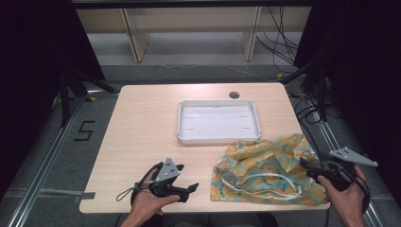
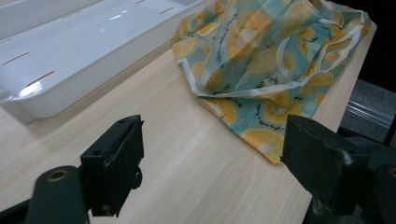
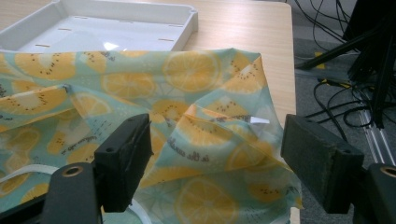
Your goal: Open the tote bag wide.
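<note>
Surface: a pale wood-grain laminate surface (image 1: 142, 127), rectangular with rounded corners and a small dark round grommet (image 1: 234, 94) near its far edge.

Tray: a shallow white plastic rectangular tray (image 1: 218, 137) with rounded corners, a raised rim and thin slots in its glossy floor; it sits at the middle of the far half and holds nothing.

Cloth: a thin, crumpled teal fabric bag printed with yellow lemon slices (image 1: 265, 163), edged with a white cord (image 1: 265, 177) that loops across it. It lies on the near right part of the surface, its far edge just beside the tray's near right corner and its right side reaching the surface's edge.

Left claw: the black left claw (image 1: 191, 188), topped by a grey three-cornered plate (image 1: 168, 169), is held low over the near edge in the person's left hand (image 1: 149, 201), pointing right toward the cloth. Its jaws stand wide apart with bare surface between them; in the left gripper view the cloth's nearest corner (image 2: 261, 140) lies just ahead of the right-hand jaw, apart from it.

Right claw: the black right claw (image 1: 305, 165), held in the right hand (image 1: 347, 196) at the near right corner, points left at the cloth's right edge. Jaws wide, holding nothing; in the right gripper view the folded fabric (image 3: 205, 140) lies between and beyond them, and contact cannot be told.

Surroundings: grey floor, black cables (image 1: 279, 42) and pale shelving (image 1: 189, 21) beyond.
</note>
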A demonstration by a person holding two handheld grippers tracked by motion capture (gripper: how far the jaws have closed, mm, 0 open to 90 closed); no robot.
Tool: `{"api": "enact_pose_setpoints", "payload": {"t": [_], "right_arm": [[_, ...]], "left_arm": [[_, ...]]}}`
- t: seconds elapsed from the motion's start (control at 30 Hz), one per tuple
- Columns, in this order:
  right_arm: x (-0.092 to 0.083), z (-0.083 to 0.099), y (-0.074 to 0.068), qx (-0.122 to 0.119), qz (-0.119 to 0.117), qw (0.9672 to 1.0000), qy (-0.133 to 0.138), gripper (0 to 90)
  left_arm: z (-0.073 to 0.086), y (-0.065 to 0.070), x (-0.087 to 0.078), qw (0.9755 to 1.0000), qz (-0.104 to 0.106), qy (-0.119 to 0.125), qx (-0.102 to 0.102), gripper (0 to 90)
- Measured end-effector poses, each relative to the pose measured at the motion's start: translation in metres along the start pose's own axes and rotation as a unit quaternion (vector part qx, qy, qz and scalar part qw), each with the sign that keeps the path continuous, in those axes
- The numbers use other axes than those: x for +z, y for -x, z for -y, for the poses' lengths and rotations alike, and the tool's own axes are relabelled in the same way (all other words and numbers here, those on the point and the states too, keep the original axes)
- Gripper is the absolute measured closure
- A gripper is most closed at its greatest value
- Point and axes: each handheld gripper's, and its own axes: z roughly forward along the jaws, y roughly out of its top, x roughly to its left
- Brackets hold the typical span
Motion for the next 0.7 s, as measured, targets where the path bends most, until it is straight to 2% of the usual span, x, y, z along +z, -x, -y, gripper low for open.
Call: {"api": "enact_pose_setpoints", "payload": {"t": [0.1, 0.13, 0.17, 0.2, 0.3, 0.33, 0.37, 0.43, 0.47, 0.53, 0.63, 0.7], "right_arm": [[0.001, 0.000, 0.000, -0.001, 0.005, 1.0000, 0.002, 25.4], [0.002, 0.000, 0.003, -0.014, -0.004, 0.9999, 0.004, 25.4], [0.002, 0.000, 0.003, -0.013, -0.005, 0.9999, 0.004, 25.4], [0.002, 0.000, 0.003, -0.015, 0.000, 0.9999, 0.003, 25.4], [0.002, 0.000, 0.003, -0.010, -0.003, 0.9999, 0.000, 25.4], [0.002, 0.001, 0.000, 0.004, 0.003, 1.0000, -0.004, 25.4], [0.001, 0.001, 0.001, 0.003, 0.001, 1.0000, -0.005, 25.4], [0.002, 0.000, 0.002, 0.003, 0.005, 1.0000, -0.003, 25.4], [0.002, 0.000, 0.004, -0.007, 0.007, 0.9999, -0.002, 25.4], [0.002, 0.001, 0.004, -0.003, -0.001, 1.0000, -0.003, 25.4], [0.003, 0.000, 0.005, -0.013, 0.007, 0.9999, -0.001, 25.4], [0.003, 0.000, 0.005, -0.007, 0.000, 1.0000, 0.000, 25.4]], "left_arm": [[-0.005, 0.002, 0.015, 0.9998, 0.010, -0.007, 0.013, 21.1], [-0.006, 0.003, 0.021, 0.9998, 0.015, -0.006, 0.011, 21.6], [-0.008, 0.003, 0.025, 0.9995, 0.018, -0.012, 0.024, 22.1], [-0.010, 0.006, 0.035, 0.9995, 0.024, -0.010, 0.019, 22.4], [-0.013, 0.008, 0.042, 0.9992, 0.028, -0.011, 0.027, 23.4], [-0.014, 0.007, 0.045, 0.9989, 0.033, -0.017, 0.030, 23.7], [-0.016, 0.007, 0.048, 0.9987, 0.034, -0.015, 0.036, 23.8], [-0.018, 0.010, 0.054, 0.9988, 0.034, -0.011, 0.032, 24.2], [-0.020, 0.009, 0.056, 0.9982, 0.038, -0.014, 0.044, 24.6], [-0.022, 0.012, 0.063, 0.9982, 0.043, -0.009, 0.042, 25.1], [-0.026, 0.013, 0.072, 0.9968, 0.040, -0.017, 0.068, 27.0], [-0.028, 0.015, 0.078, 0.9969, 0.042, -0.016, 0.065, 29.2]]}}
